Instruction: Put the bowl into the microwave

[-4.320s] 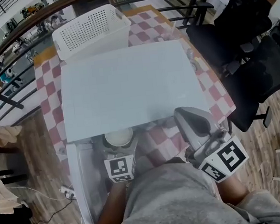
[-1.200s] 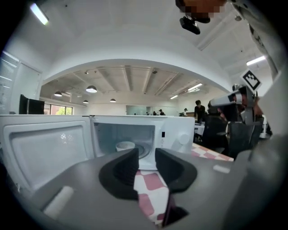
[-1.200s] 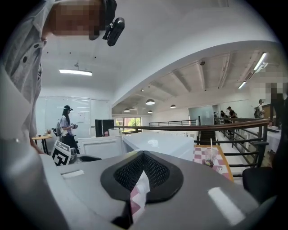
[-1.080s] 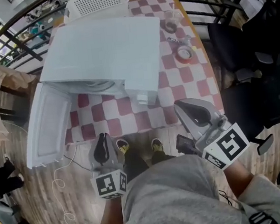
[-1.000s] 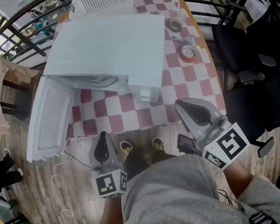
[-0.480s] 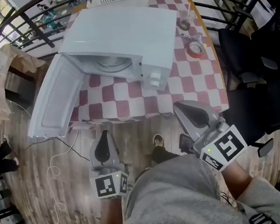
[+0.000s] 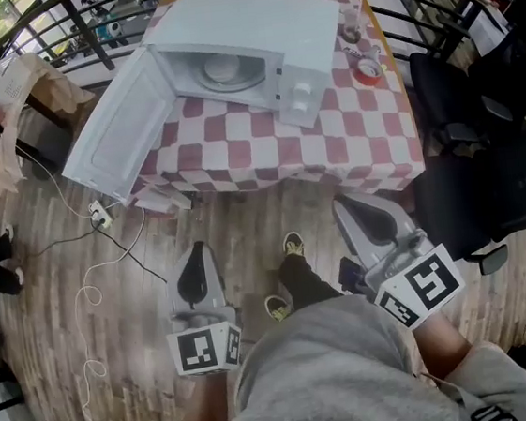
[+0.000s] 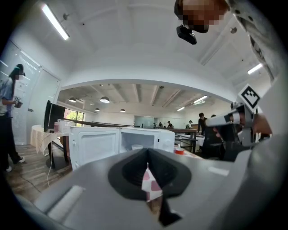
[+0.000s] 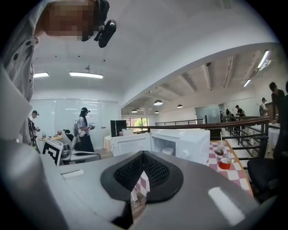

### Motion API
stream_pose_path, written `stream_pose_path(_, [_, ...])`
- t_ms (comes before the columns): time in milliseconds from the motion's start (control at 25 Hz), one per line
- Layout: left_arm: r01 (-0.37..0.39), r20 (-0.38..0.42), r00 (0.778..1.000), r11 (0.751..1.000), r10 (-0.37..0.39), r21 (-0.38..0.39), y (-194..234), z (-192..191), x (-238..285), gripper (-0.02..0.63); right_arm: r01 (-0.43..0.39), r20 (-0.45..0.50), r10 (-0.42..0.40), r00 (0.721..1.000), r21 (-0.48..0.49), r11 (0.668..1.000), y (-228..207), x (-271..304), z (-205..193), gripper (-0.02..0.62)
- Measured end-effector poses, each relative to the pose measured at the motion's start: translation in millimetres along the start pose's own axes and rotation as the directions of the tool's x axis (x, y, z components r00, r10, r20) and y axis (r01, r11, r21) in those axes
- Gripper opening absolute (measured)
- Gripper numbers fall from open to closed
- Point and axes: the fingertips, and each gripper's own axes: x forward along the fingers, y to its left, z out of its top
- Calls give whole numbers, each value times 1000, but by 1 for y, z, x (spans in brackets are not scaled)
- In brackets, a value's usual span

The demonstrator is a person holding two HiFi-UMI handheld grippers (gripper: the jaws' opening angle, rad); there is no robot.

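The white bowl (image 7: 223, 68) sits inside the white microwave (image 7: 295, 31), whose door (image 7: 117, 127) hangs wide open to the left. The microwave stands on the red-checked table (image 7: 368, 141). Both grippers are held well back from the table, over the wooden floor. My left gripper (image 7: 192, 252) is shut with nothing in it, and so is my right gripper (image 7: 357, 208). In the left gripper view the closed jaws of my left gripper (image 8: 147, 155) point at the microwave (image 8: 164, 138) and the bowl (image 8: 137, 146). The right gripper view shows my right gripper (image 9: 143, 155), the microwave (image 9: 193, 143) and the bowl (image 9: 167, 151).
A red tape roll (image 7: 369, 72) and a glass (image 7: 350, 32) stand on the table right of the microwave. Black office chairs (image 7: 490, 132) are at the right. Cables (image 7: 91, 272) trail over the floor at the left. A railing (image 7: 82, 27) runs behind the table.
The person has stepped back, so the table and microwave now lie farther up the view. The bowl, held by the left gripper four seconds ago, now sits in the microwave.
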Motion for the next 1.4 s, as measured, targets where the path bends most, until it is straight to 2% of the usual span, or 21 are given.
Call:
stream_pose_path(280, [10,12,1000,1000,-10,-8,-11,7,-61,11,13,-50,-14,999,-22,1000,40,-49,-22,-2])
stream_pose_path(520, [7,44,999,1000,-5,-26,-22,14,-88,11,2,-57,-5,998,-58,998,51,-66,-27,-3])
stream_pose_path(720, [20,57,998,1000,-19,-19,-33,24,-90,11,-1,-41,-1,999,-58,998,46,-69,-20,-3])
stream_pose_path(1000, [63,26,998,998,-63,-22,-47,22,-82,11,41,-28,-42,999,-44,998,33,-79,-18,-3])
stream_pose_path(1400, [88,18,996,996,-88,-17,-48,18,-77,11,65,-16,-65,998,-25,998,33,-78,-22,-3])
